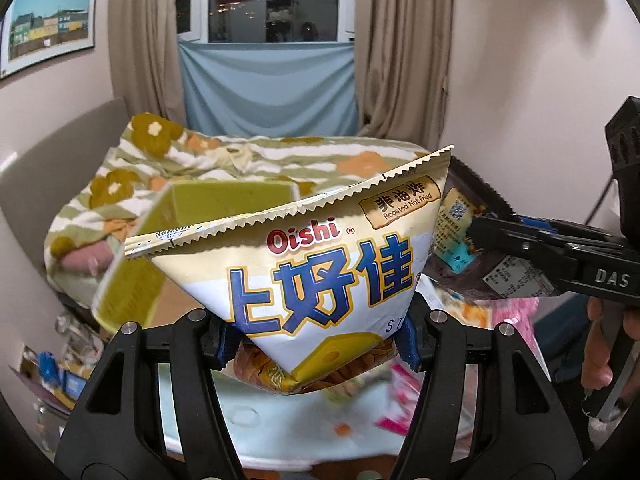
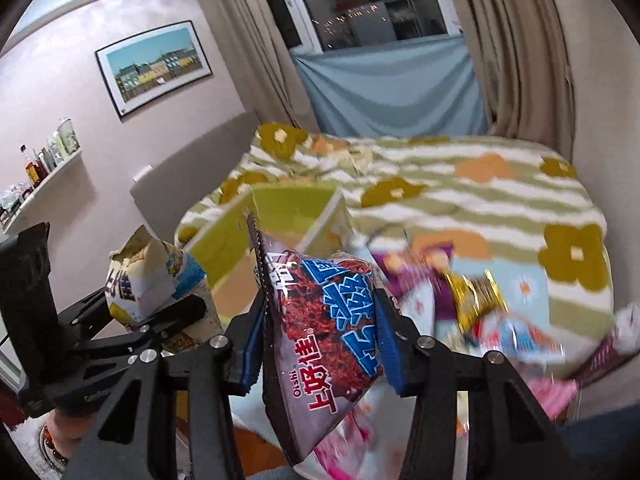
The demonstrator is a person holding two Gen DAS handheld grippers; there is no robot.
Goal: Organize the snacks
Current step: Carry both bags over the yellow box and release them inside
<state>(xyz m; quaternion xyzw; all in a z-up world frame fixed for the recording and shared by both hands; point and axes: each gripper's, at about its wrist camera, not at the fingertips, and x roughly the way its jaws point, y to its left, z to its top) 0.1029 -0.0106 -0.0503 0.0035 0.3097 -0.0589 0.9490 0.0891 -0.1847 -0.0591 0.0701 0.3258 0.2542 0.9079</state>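
Two snack bags held up, one box behind them, more packets lying loose.

Two grippers: the left gripper (image 1: pixel 320 340) is clamped on one white and gold chip bag (image 1: pixel 316 276), and the right gripper (image 2: pixel 320 344) is clamped on one dark red chip bag (image 2: pixel 320 332). One green box (image 2: pixel 280 216) stands open behind the bags. One flowered blanket (image 2: pixel 480 200) covers the bed. On the light table (image 1: pixel 256 424) lie several more small packets (image 2: pixel 476 300), too blurred to count exactly; at least four show. One framed picture (image 2: pixel 154 66) hangs on the wall, one window (image 1: pixel 272 0) has two curtains (image 1: pixel 400 48), and one shelf (image 2: pixel 44 184) carries several bottles.
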